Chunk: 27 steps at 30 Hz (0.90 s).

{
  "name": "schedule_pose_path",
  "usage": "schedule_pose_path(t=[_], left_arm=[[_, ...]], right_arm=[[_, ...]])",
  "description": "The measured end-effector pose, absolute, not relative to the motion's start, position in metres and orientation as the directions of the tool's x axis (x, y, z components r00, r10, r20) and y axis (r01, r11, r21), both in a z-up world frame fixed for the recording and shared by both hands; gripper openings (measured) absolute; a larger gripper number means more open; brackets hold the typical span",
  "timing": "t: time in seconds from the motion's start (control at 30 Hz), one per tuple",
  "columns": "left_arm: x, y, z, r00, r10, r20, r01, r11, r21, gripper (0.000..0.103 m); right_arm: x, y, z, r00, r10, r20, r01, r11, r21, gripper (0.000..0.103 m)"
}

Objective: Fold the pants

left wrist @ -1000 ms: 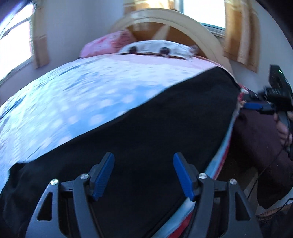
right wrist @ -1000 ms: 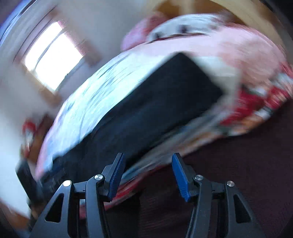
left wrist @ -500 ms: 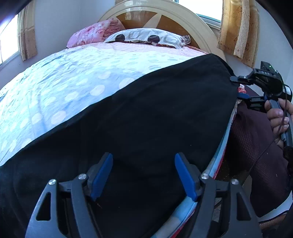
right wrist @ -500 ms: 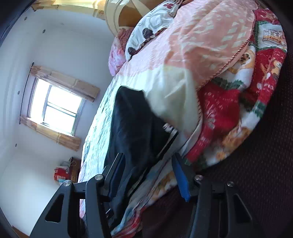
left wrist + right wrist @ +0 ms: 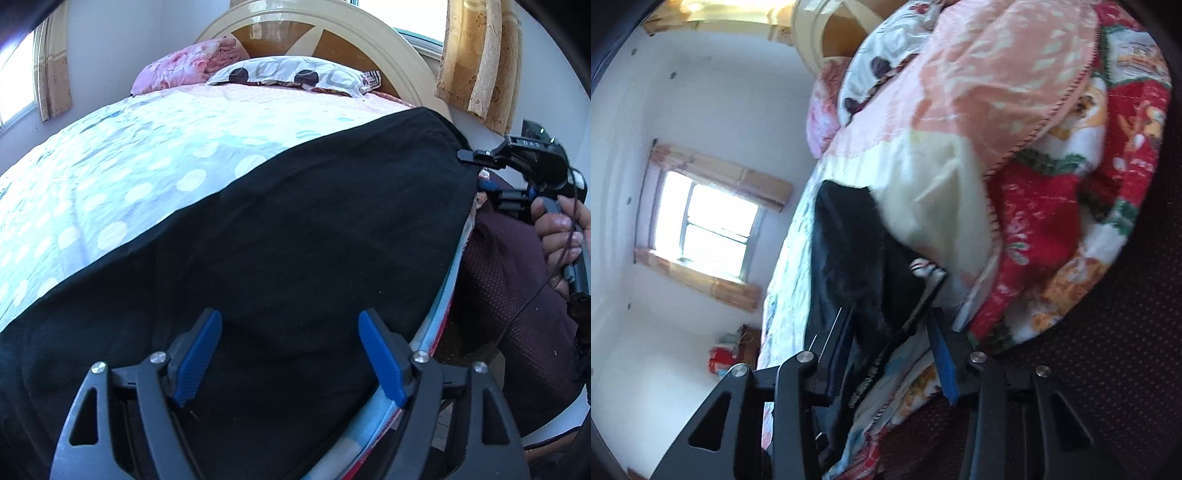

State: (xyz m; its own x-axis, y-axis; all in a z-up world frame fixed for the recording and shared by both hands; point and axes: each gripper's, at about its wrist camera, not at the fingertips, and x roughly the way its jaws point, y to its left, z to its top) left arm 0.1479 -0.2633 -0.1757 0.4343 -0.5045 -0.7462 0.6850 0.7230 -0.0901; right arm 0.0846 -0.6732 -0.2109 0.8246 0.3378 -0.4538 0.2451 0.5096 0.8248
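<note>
Fingers of the right gripper are closing around the black pants at their bed-edge corner; whether the pads already pinch the fabric I cannot tell. Best to catch every layer before lifting. The left gripper hovers released and widening over the cloth at six o'clock; it should drop and clench the near hem. The pants lie spread on the dotted bed, toward three o'clock, pillow at twelve.
</note>
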Motion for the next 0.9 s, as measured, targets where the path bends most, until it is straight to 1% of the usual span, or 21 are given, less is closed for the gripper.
schedule_pose_path(t=[0.07, 0.1, 0.2, 0.27, 0.4, 0.47, 0.53, 0.63, 0.7, 0.77, 0.83, 0.9], left_arm=[[0.146, -0.265, -0.176, 0.437, -0.506, -0.744, 0.688, 0.721, -0.086, 0.083], [0.146, -0.266, -0.176, 0.437, -0.505, -0.744, 0.688, 0.721, -0.085, 0.084], [0.146, -0.265, -0.175, 0.433, -0.51, -0.743, 0.687, 0.72, -0.094, 0.085], [0.148, -0.261, -0.172, 0.421, -0.526, -0.739, 0.683, 0.72, -0.123, 0.085], [0.155, -0.242, -0.163, 0.4, -0.586, -0.705, 0.644, 0.727, -0.239, 0.085], [0.157, -0.238, -0.161, 0.402, -0.596, -0.695, 0.637, 0.728, -0.255, 0.085], [0.158, -0.236, -0.16, 0.398, -0.603, -0.691, 0.636, 0.725, -0.265, 0.085], [0.159, -0.226, -0.153, 0.359, -0.689, -0.63, 0.642, 0.672, -0.369, 0.085], [0.162, -0.218, -0.147, 0.343, -0.739, -0.58, 0.632, 0.638, -0.439, 0.085], [0.166, -0.211, -0.142, 0.322, -0.786, -0.528, 0.62, 0.597, -0.509, 0.085], [0.172, -0.211, -0.142, 0.284, -0.815, -0.505, 0.612, 0.56, -0.559, 0.085], [0.18, -0.215, -0.147, 0.231, -0.843, -0.485, 0.599, 0.516, -0.613, 0.085]], right_arm=[[0.085, -0.668, -0.2, 0.83, 0.316, -0.46, 0.231, 0.555, 0.799, 0.022], [0.085, -0.665, -0.195, 0.832, 0.302, -0.466, 0.23, 0.577, 0.784, 0.019], [0.084, -0.653, -0.175, 0.844, 0.26, -0.469, 0.203, 0.655, 0.728, 0.015], [0.086, -0.642, -0.161, 0.851, 0.229, -0.472, 0.185, 0.71, 0.679, 0.014], [0.086, -0.608, -0.13, 0.856, 0.14, -0.498, 0.151, 0.853, 0.499, 0.014], [0.086, -0.589, -0.118, 0.858, 0.108, -0.501, 0.125, 0.903, 0.41, 0.014], [0.085, -0.578, -0.114, 0.856, 0.084, -0.51, 0.124, 0.925, 0.36, 0.014], [0.081, -0.56, -0.109, 0.862, 0.124, -0.491, 0.044, 0.948, 0.316, 0.011], [0.082, -0.54, -0.107, 0.856, 0.125, -0.501, 0.004, 0.968, 0.249, 0.01], [0.088, -0.514, -0.113, 0.84, 0.142, -0.524, -0.049, 0.981, 0.187, 0.01], [0.096, -0.483, -0.128, 0.812, 0.147, -0.565, -0.105, 0.989, 0.105, 0.01], [0.101, -0.46, -0.143, 0.785, 0.155, -0.599, -0.15, 0.987, 0.059, 0.01]])
